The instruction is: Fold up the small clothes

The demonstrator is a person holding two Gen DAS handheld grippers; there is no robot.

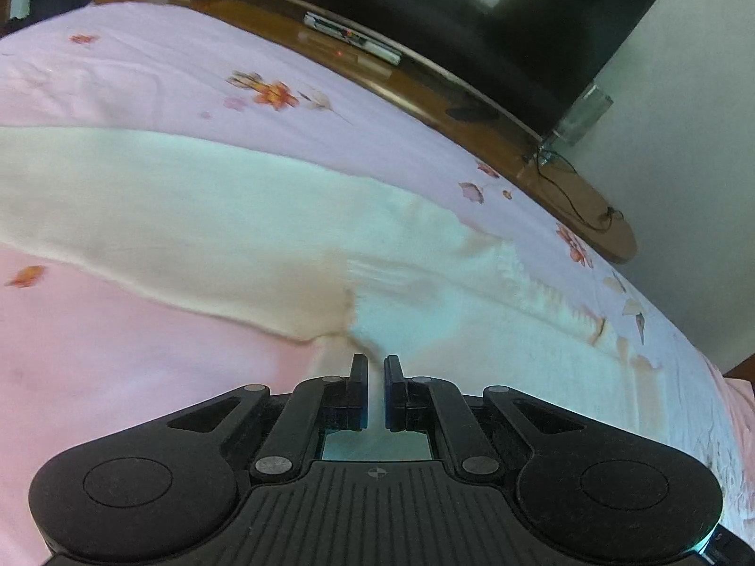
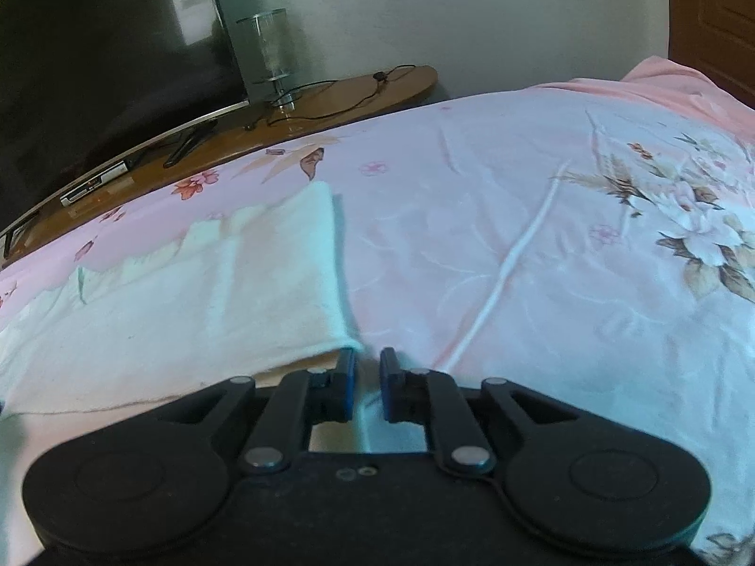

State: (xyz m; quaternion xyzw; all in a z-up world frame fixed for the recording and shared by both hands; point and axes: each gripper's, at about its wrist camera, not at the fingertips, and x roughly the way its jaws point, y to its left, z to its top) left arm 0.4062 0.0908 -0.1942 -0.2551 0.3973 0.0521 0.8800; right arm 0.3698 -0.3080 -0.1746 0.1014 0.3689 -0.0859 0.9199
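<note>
Your pale cream knitted garment (image 1: 198,207) lies spread across the pink floral bedsheet (image 1: 141,377). Judge it light, soft and limp: it will sag and crease wherever unsupported, so take it by corners and hems, never mid-panel. Your left gripper (image 1: 376,365) points steeply down, jaws pinched on a fold of the garment at its near edge. Your right gripper (image 2: 367,358), tilted down likewise, has its jaws nearly together on the garment's near right corner (image 2: 349,342), which runs between its blue pads (image 2: 348,377).
</note>
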